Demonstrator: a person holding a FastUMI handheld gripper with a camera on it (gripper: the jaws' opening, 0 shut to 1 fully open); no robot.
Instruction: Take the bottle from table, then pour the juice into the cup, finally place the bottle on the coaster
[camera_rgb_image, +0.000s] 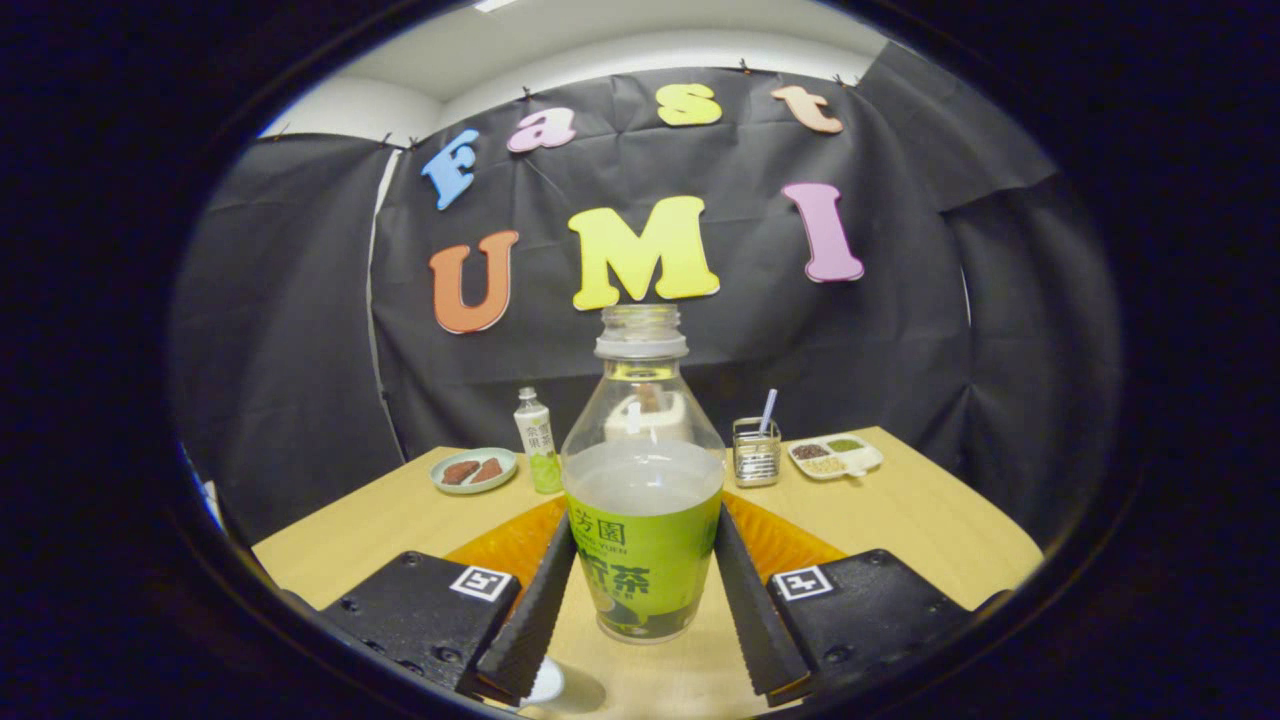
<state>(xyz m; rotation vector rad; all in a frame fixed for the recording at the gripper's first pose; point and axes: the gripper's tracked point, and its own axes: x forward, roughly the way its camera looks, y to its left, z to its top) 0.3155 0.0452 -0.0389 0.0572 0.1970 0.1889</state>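
Observation:
A clear uncapped bottle (643, 500) with a green label, about half full of pale juice, stands upright between my fingers. Both fingers (540, 600) press on the label's sides, so my gripper (645, 525) is shut on the bottle. Just behind the bottle an orange ribbed coaster (790, 545) lies on the wooden table (920, 520), spreading out to either side. A whitish object shows blurred through the bottle's neck; I cannot tell what it is. The edge of a small white round thing (548, 685) peeks out under my left finger.
Along the table's far edge stand a small green-label bottle (538, 440), a plate (473, 470) with brown pieces, a metal mesh holder (757, 452) with a straw, and a divided snack tray (835, 457). The black cloth wall rises close behind them.

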